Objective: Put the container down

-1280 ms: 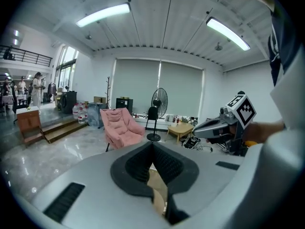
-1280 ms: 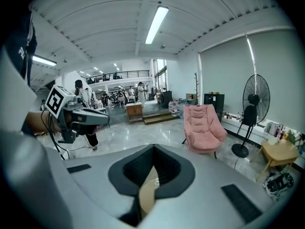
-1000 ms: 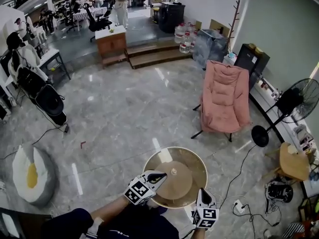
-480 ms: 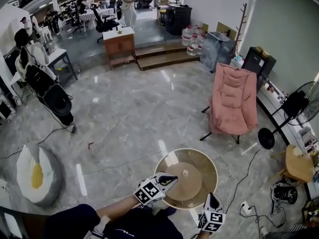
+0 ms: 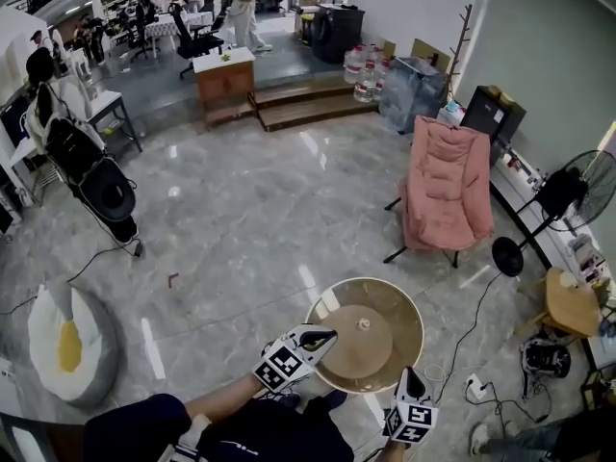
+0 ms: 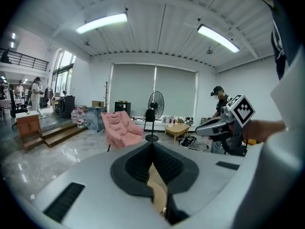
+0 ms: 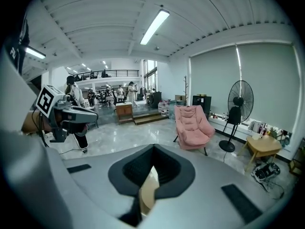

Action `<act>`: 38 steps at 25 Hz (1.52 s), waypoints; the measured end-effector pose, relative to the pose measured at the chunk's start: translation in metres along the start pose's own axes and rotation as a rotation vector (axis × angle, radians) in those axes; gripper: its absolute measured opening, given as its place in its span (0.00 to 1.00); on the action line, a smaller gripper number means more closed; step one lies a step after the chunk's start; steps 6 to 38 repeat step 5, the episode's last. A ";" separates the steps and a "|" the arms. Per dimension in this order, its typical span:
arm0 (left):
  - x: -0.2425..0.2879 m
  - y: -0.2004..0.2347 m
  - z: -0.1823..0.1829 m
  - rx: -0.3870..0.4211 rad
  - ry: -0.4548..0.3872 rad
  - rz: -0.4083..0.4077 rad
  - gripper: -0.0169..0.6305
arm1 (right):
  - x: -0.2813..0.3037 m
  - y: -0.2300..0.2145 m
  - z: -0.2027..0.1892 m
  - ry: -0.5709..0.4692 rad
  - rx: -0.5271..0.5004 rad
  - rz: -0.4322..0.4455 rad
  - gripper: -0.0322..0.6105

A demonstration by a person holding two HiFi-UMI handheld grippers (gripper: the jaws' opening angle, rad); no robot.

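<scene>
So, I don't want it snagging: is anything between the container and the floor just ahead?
Nothing visible on the floor straight ahead of the container, held by the left gripper and right gripper. A cable lies to its right, and a pink chair stands further off.

Glossy grey marble floor (image 5: 241, 219), light streaks on it. Pink lounge chair (image 5: 438, 186) ahead of the right gripper (image 5: 411, 378), pedestal fan (image 5: 576, 192) further right of it, small wooden table (image 5: 570, 306) by the fan. Wooden steps (image 5: 308, 104) and water jugs (image 5: 361, 70) far ahead. Beanbag (image 5: 63, 340) well left of the left gripper (image 5: 325, 338). Tube lights (image 6: 101, 23) on white ceiling (image 6: 162, 37), blinds (image 7: 248, 80) down
</scene>
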State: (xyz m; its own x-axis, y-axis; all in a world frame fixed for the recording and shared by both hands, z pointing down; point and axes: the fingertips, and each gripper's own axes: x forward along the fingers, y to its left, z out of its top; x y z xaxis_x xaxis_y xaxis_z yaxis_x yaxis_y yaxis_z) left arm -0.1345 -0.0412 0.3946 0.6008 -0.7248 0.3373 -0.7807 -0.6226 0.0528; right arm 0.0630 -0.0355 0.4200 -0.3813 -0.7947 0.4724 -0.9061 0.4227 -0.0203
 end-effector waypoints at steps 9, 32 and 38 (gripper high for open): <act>-0.013 0.031 -0.002 -0.015 -0.002 0.128 0.06 | 0.039 0.023 0.027 -0.030 -0.070 0.116 0.09; -0.013 0.031 -0.002 -0.015 -0.002 0.128 0.06 | 0.039 0.023 0.027 -0.030 -0.070 0.116 0.09; -0.013 0.031 -0.002 -0.015 -0.002 0.128 0.06 | 0.039 0.023 0.027 -0.030 -0.070 0.116 0.09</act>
